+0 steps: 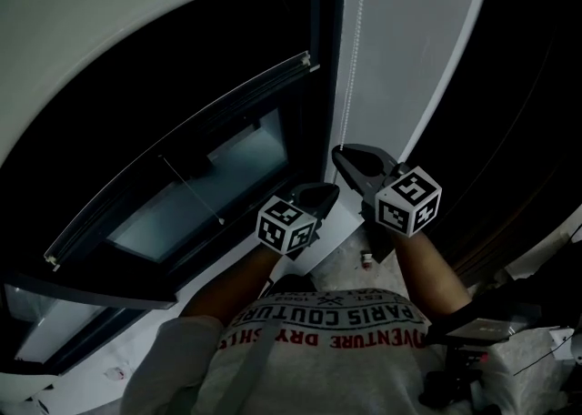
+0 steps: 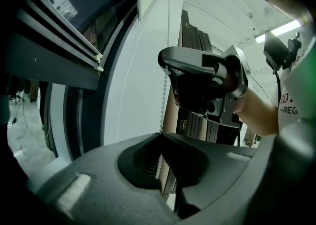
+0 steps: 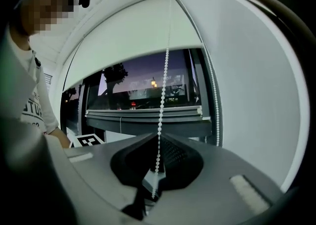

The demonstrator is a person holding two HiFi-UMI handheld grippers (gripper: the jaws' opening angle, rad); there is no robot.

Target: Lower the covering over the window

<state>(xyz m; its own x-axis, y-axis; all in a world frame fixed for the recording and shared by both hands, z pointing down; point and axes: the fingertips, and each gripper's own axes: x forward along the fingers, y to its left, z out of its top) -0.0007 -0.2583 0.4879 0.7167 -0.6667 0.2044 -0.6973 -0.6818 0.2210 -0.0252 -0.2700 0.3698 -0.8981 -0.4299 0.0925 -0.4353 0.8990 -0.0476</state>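
From the head view I see the roller blind (image 1: pixel 136 13) let down only partway: its white sheet covers the top of the window (image 1: pixel 209 177) and the dark glass below it is bare. The bead chain (image 1: pixel 351 49) hangs along the white wall (image 1: pixel 409 49) to the right of the frame. It runs down to the right gripper (image 1: pixel 348 159), which sits a little higher than the left gripper (image 1: pixel 320 193). That view is too dim for me to judge either pair of fingers. The right gripper view settles its side: the fingers are pressed together on the bead chain, with beads rising out of the seam between them. It also shows a second strand (image 3: pixel 213 100) hanging free just beside the frame, which the head view does not separate. Only this view shows me dusk sky and small lights through the glass under the blind's lower edge. It also catches the left gripper's marker cube (image 3: pixel 89 140) low at the left. The left gripper view shows its fingers likewise clamped on the chain, with beads visible in the hollow between them. From there the chain rises toward the right gripper above, which has a hand behind it.
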